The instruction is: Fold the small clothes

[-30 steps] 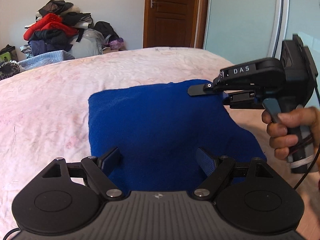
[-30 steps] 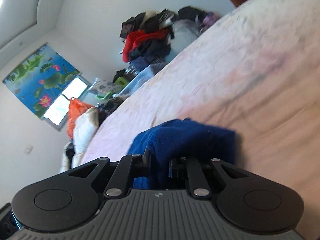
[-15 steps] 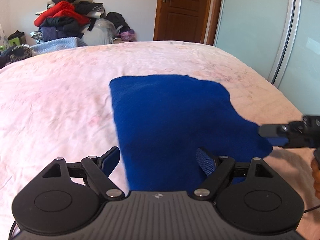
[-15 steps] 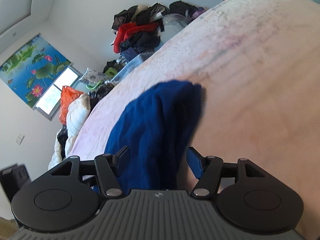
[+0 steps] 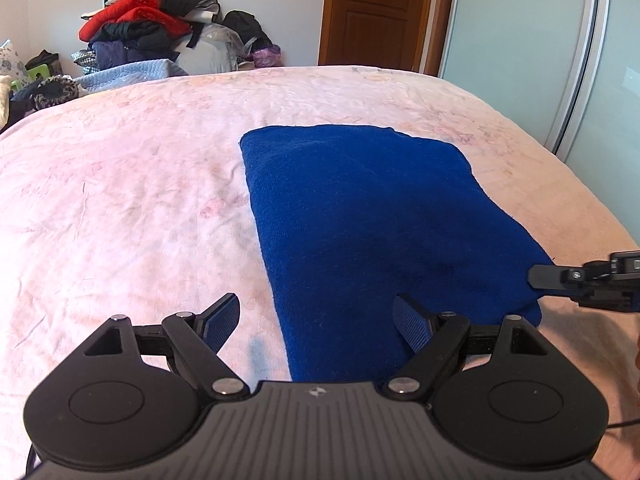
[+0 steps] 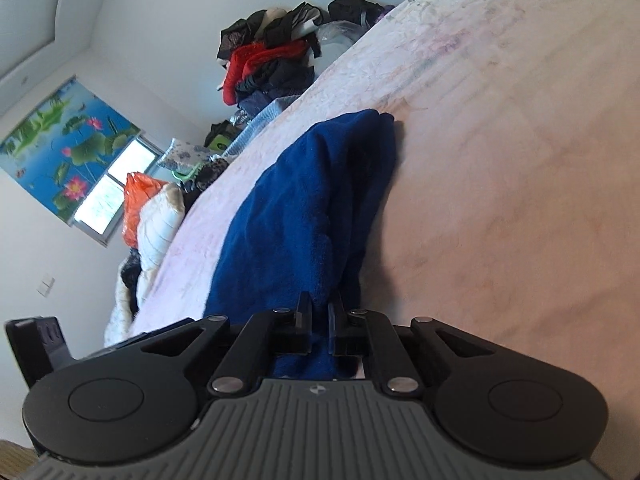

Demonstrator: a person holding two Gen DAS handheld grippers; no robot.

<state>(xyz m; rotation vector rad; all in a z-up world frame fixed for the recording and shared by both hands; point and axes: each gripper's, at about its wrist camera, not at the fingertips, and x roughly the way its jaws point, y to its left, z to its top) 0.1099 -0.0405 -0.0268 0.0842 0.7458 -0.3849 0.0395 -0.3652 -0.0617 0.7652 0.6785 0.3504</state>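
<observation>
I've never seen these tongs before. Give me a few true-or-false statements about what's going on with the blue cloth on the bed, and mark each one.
1. The right tongs are shut on the blue cloth. True; they have just been closing on its edge.
2. The left tongs are clamped on the cloth. False: they are open, holding nothing.
3. The cloth lies on a pink bedspread. True.
4. The wooden door stands open. False: it is closed.

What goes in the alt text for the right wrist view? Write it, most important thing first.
The right gripper has just closed and is shut on the near edge of a blue garment lying on a pale pink bedspread. Behind the bed, a pile of clothes sits against a white wall.
</observation>
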